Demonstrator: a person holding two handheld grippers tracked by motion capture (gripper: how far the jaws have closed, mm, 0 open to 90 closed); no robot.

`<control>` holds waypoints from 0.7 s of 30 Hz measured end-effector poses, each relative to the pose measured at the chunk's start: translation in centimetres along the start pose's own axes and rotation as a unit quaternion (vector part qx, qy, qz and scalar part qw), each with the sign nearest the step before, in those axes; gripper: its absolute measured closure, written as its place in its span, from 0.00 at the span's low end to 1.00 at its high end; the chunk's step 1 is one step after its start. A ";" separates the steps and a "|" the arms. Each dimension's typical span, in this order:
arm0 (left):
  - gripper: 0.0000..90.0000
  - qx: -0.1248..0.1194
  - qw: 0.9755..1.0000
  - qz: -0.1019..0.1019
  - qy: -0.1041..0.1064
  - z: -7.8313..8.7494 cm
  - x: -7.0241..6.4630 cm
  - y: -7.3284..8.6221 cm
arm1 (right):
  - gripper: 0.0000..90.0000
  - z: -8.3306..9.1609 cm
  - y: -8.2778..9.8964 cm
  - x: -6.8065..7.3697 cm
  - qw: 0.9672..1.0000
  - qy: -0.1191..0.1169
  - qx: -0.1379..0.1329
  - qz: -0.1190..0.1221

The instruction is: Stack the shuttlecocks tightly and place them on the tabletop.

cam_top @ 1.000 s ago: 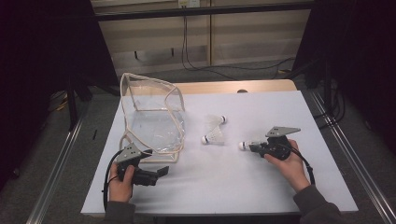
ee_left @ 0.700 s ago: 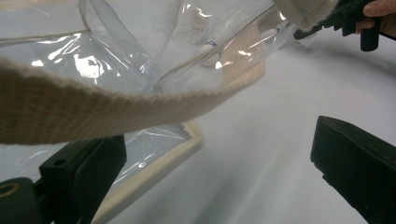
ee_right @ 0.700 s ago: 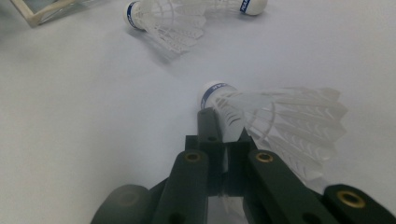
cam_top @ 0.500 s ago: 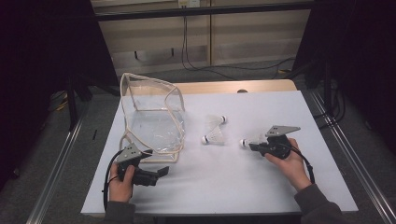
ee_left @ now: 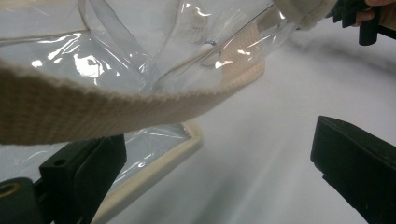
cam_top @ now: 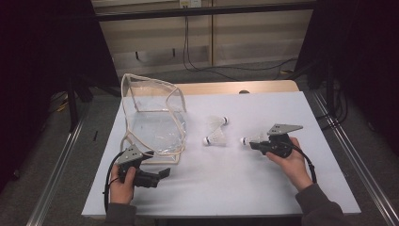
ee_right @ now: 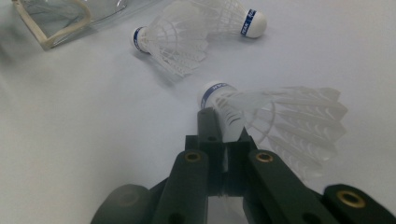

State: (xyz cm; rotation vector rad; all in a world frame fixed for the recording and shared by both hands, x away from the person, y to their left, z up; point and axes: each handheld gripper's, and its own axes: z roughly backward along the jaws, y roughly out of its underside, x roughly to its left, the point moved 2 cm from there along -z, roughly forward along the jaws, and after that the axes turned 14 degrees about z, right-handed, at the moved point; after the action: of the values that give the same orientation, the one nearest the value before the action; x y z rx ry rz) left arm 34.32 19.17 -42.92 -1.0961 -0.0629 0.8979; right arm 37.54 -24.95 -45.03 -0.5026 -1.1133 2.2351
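Right fingers (ee_right: 223, 125) clamp shuttlecock (ee_right: 275, 121) feathers, lower right of surface (cam_top: 235, 188). Left fingers (ee_left: 359, 177) spread wide, empty, beside clear bag (cam_top: 153, 117), left of frame. Risk: thin feather grip crushes or slips during lift.

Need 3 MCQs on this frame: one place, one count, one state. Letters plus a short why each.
1. Where is the clear bag?
A. right half of the table
B. left half of the table, ahead of the left gripper
C. on the floor

2. How many shuttlecocks are there?
A. one
B. five
C. three

3. What is the right gripper doing?
A. shut on a shuttlecock
B. wide open above the bag
C. shut on the bag's strap

Key: 1 B, the high view shows the bag at the left, past the left gripper. 2 C, two loose shuttlecocks plus the gripped shuttlecock. 3 A, jaws pinch the feathers near the cork.
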 end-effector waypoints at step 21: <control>0.04 0.000 1.000 0.001 0.001 -0.1 -0.1 0.0 | 0.99 -0.7 -0.8 -0.5 1.000 0.001 -0.010 -0.003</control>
State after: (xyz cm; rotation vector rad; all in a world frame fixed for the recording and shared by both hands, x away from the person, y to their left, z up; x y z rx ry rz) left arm 34.28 19.07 -42.93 -1.0971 -0.0601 0.8984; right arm 38.62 -24.49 -44.70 -0.5090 -1.1352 2.2208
